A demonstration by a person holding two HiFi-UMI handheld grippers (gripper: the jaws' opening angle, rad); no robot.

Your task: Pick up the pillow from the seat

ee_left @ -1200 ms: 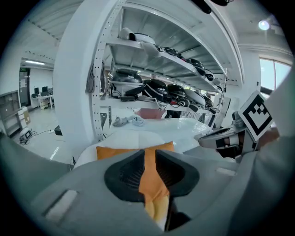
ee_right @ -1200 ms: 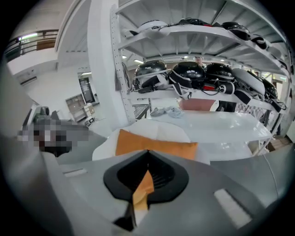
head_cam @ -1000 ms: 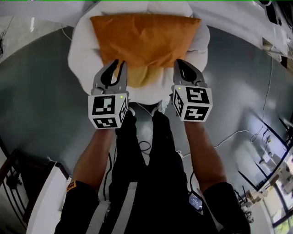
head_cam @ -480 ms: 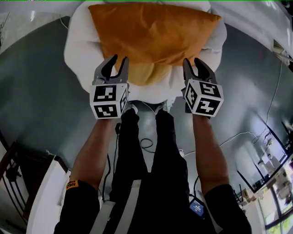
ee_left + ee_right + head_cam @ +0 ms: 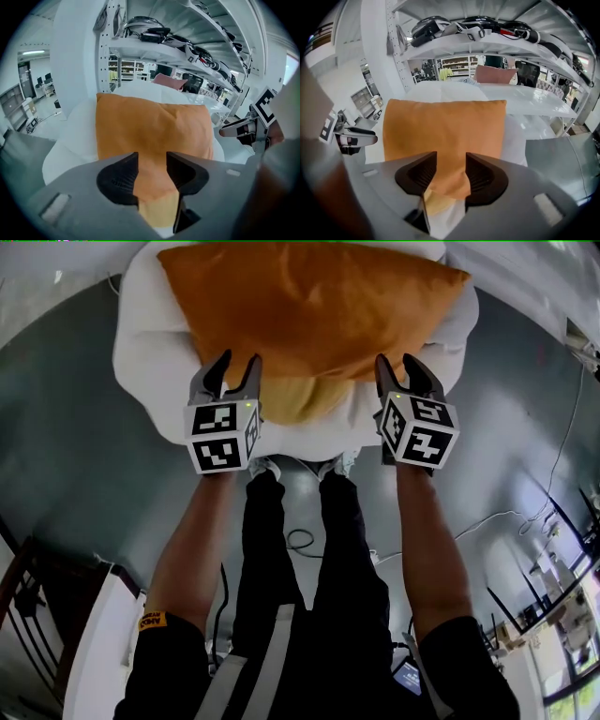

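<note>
An orange pillow (image 5: 309, 315) lies on a round white seat (image 5: 150, 381). Both grippers hover at its near edge, side by side. The jaws of my left gripper (image 5: 236, 367) are opening, over the pillow's near left part. In the left gripper view the pillow (image 5: 150, 126) shows in the gap of the left gripper (image 5: 152, 168), and the pads do not press it. The jaws of my right gripper (image 5: 398, 367) are opening too, at the near right corner. In the right gripper view a pillow (image 5: 445, 126) corner hangs loose in the gap of the right gripper (image 5: 451, 171).
Behind the seat stand white shelves (image 5: 487, 42) loaded with gear and a white table holding a pink cushion (image 5: 494, 74). Grey floor (image 5: 75, 465) surrounds the seat, with cables (image 5: 300, 540) by the person's feet. More equipment clutters the right edge (image 5: 553, 559).
Both grippers have moved forward to the pillow's near edge, and seat and pillow look larger. The jaws of both grippers have spread wider, and the right one was shut before.
</note>
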